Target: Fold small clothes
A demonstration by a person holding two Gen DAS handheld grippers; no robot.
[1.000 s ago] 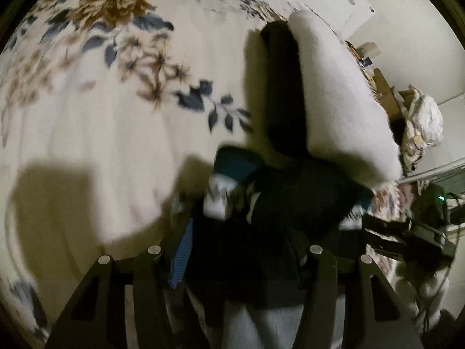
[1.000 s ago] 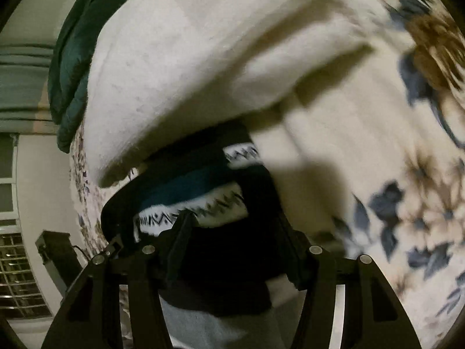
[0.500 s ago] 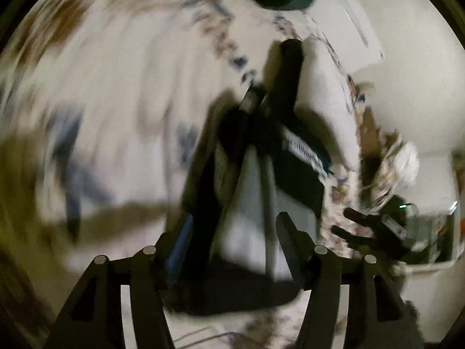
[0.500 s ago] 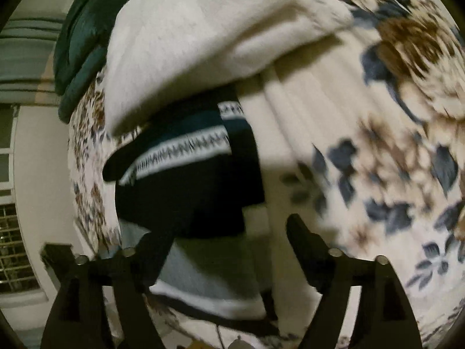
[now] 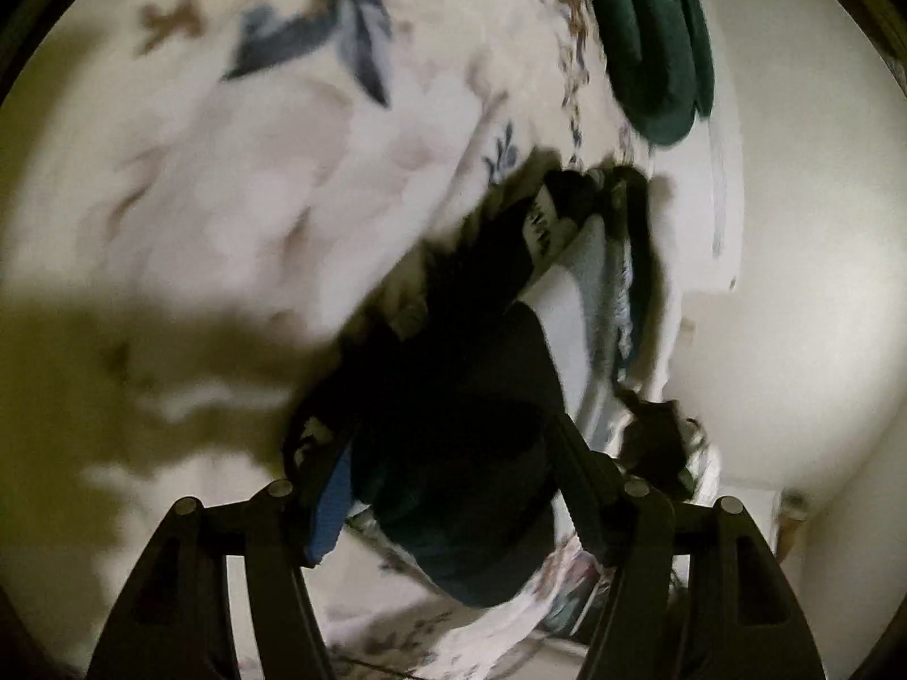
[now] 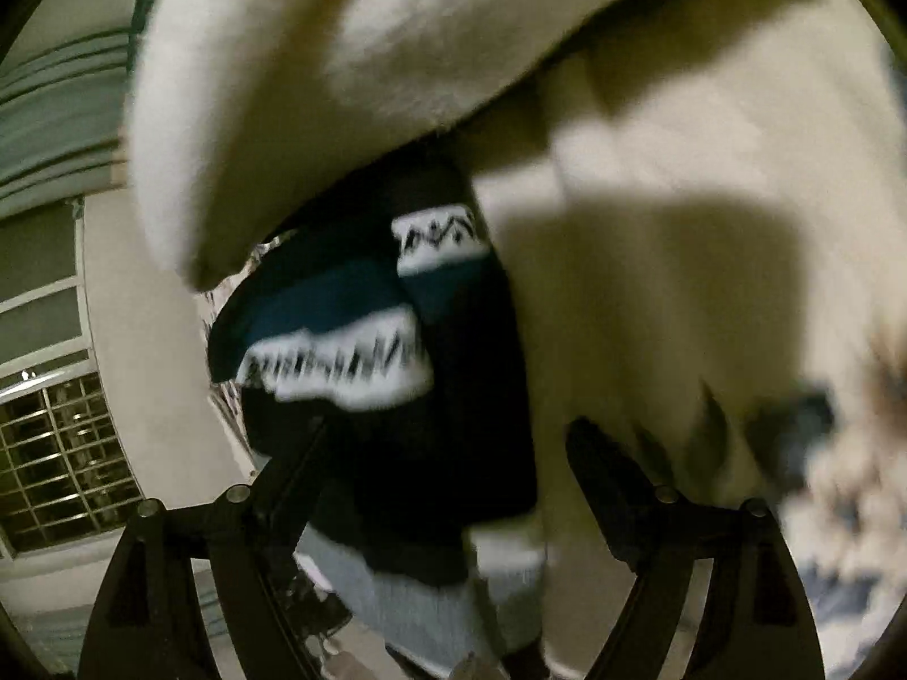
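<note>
The dark sweater (image 6: 397, 396) lies on the bed (image 6: 680, 283), long axis running away from both. The right hand-held gripper (image 6: 448, 453) and left hand-held gripper (image 5: 453, 470) both straddle its near end, jaws wide, gripping nothing that I can see.

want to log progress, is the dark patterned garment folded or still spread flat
Folded. The dark garment sits bunched in stacked layers, its white zigzag bands doubled over each other, beside the cream pillow.

A bed with a flowered cover (image 6: 708, 260) carries dark patterned clothes (image 6: 397, 396), a cream pillow (image 6: 340, 68) just behind them.
</note>
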